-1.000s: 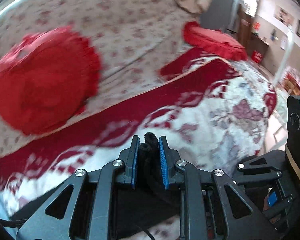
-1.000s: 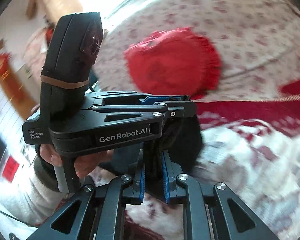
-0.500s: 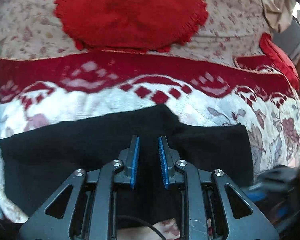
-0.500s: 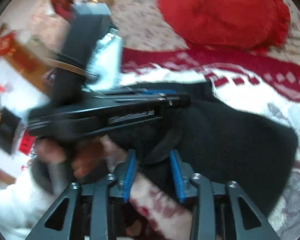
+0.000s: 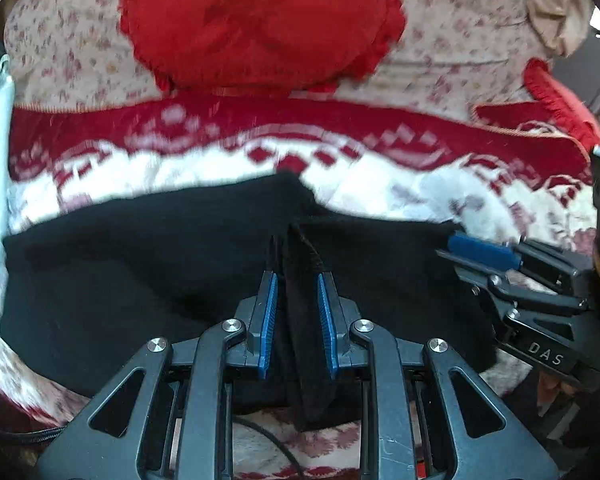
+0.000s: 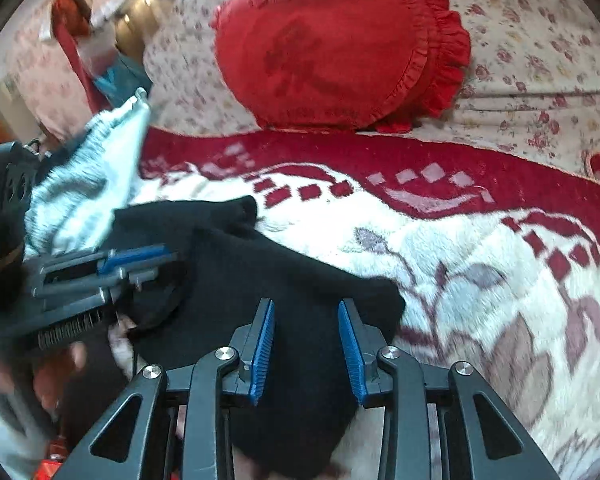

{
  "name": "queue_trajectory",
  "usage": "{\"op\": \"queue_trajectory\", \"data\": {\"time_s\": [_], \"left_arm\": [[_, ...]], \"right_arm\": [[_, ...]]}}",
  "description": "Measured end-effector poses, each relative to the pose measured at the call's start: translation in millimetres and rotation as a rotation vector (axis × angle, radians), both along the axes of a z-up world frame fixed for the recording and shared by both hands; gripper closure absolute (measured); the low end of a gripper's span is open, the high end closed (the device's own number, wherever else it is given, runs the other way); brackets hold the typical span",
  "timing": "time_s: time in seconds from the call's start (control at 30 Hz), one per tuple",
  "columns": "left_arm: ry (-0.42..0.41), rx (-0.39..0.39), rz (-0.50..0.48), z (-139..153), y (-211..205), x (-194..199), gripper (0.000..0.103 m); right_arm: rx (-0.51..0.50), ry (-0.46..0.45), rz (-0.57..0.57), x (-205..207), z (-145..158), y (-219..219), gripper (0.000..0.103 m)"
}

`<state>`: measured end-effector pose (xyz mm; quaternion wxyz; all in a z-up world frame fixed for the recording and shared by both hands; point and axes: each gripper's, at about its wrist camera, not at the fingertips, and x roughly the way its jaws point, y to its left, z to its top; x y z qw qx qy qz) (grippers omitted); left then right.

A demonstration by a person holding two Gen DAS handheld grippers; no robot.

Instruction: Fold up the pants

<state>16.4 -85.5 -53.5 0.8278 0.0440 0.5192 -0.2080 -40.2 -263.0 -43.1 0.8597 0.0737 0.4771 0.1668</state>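
The black pants (image 5: 148,264) lie folded on a red-and-white patterned blanket (image 5: 380,184), and they also show in the right wrist view (image 6: 268,276). My left gripper (image 5: 297,276) is low over the pants with a raised fold of black cloth between its blue pads; the jaws stand slightly apart. My right gripper (image 6: 306,308) is open over the pants' right end, with cloth under it. Each gripper shows in the other's view: the right one at the right (image 5: 496,264) and the left one at the left (image 6: 112,268).
A round red frilled cushion (image 6: 332,52) leans on the floral sofa back (image 6: 540,60). A light blue knitted garment (image 6: 84,184) lies left of the pants. A second red cushion (image 5: 556,96) sits far right.
Both grippers came down from the air and laid the pants on the blanket. The right jaws opened and let go. The left jaws loosened around the fold.
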Motion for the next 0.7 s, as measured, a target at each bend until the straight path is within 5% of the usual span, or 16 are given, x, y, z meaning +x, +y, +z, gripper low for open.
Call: {"op": "queue_trajectory", "data": {"time_s": [0.1,0.5,0.7], "left_arm": [[-0.011,-0.008,0.029,-7.9,2.2,3.3,0.075],[-0.04,-0.001,0.056,-3.0,3.8,-9.4,0.075],[-0.036,-0.01,0.069,-3.4,5.8,-13.2,0.075]], "right_arm": [[-0.06,-0.004,0.017,6.6,-12.9,6.5,0.071],[-0.06,-0.043,0.019,-42.8,26.4,-0.7,0.071],[-0.101,-0.003,0.057,-61.6,6.6,14.6,0.071]]}}
